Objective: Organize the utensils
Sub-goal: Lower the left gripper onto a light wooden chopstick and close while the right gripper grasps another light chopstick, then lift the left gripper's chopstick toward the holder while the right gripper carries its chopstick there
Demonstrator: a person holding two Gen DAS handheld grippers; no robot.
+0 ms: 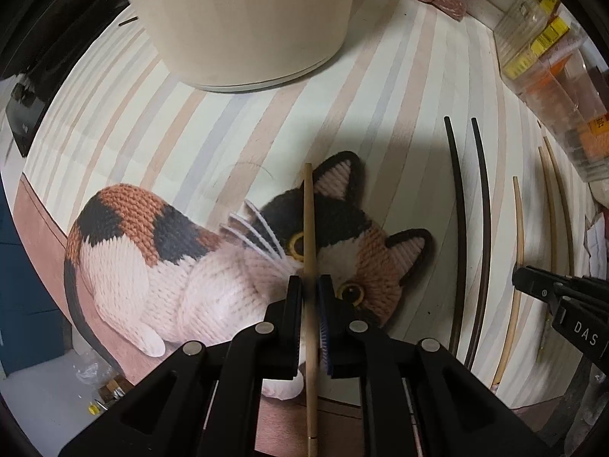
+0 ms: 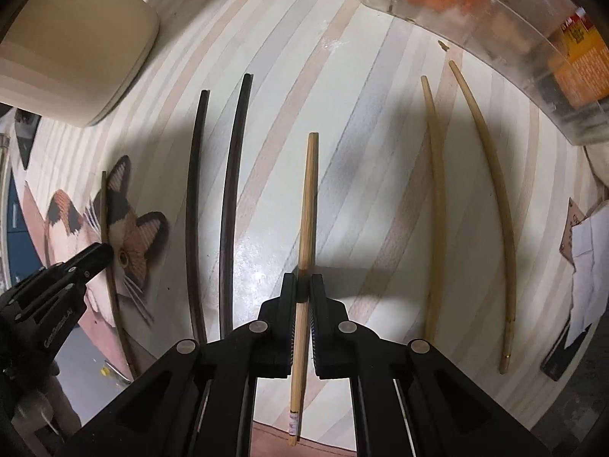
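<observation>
Here, left gripper [image 1: 310, 285] clamped on a light chopstick [image 1: 309, 236] over the cat picture [image 1: 190, 262], right gripper [image 2: 303, 285] gripping another light chopstick [image 2: 307, 228] right of the cat, dark pair [image 2: 213, 205] between.

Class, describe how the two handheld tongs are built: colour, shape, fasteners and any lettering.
Both tongs are matte black plastic. The left tongs and right tongs have flat parallel fingers on angular linkage arms joined by round silver pins. White lettering marks their sides; on the right one "DAS" is legible. No cables or sleeves show.
</observation>
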